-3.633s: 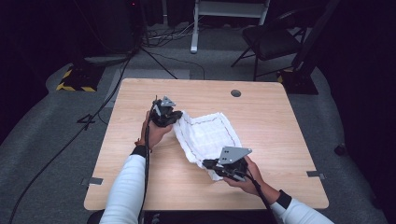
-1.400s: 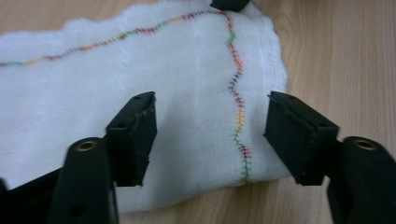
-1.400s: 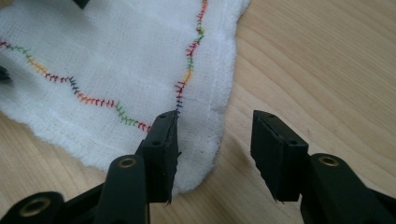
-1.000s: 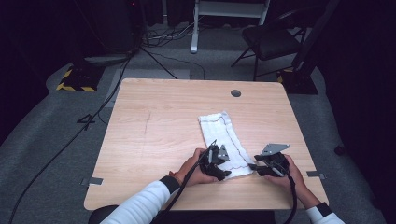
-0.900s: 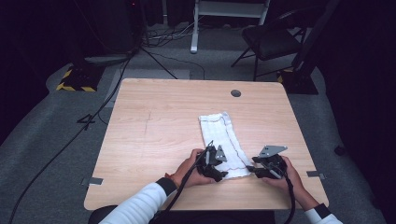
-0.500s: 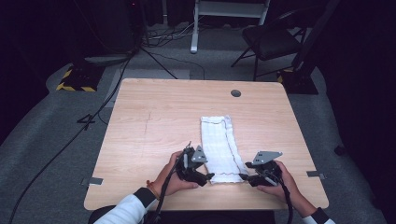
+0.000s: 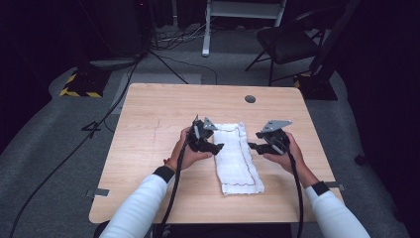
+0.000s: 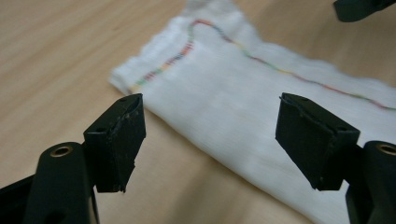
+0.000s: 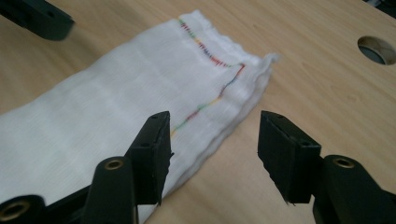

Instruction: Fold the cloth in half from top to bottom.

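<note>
At the near edge of the wooden table point(image 7: 148, 193), the person's two white sleeves entered at 6 o'clock, with bare board on either side of them. The folded white cloth point(image 7: 236, 157) lay flat as a long narrow strip, its near short end toward 6 o'clock close to the front edge and its far short end toward 12 o'clock near the table's middle; a coloured stitched line ran along its right long edge. The left gripper point(image 7: 218, 147) was held just beside the cloth's left long edge at 9 o'clock of the strip, its tip over that edge. Its jaws had just been opening and stood wide apart; in the left gripper view they framed the cloth's corner point(image 8: 140, 79) with nothing pressed between the pads. The right gripper point(image 7: 252, 146) was held at 3 o'clock of the cloth, just beside the right long edge. Its jaws had likewise just been opening and stood wide, empty; in the right gripper view the stitched edge point(image 9: 205, 105) lay below the gap between them. Open board remained at 9 o'clock of the left hand and at 3 o'clock of the right hand. Beyond the cloth toward 12 o'clock the tabletop was free up to a round cable hole point(image 7: 250, 98) near the far edge.
</note>
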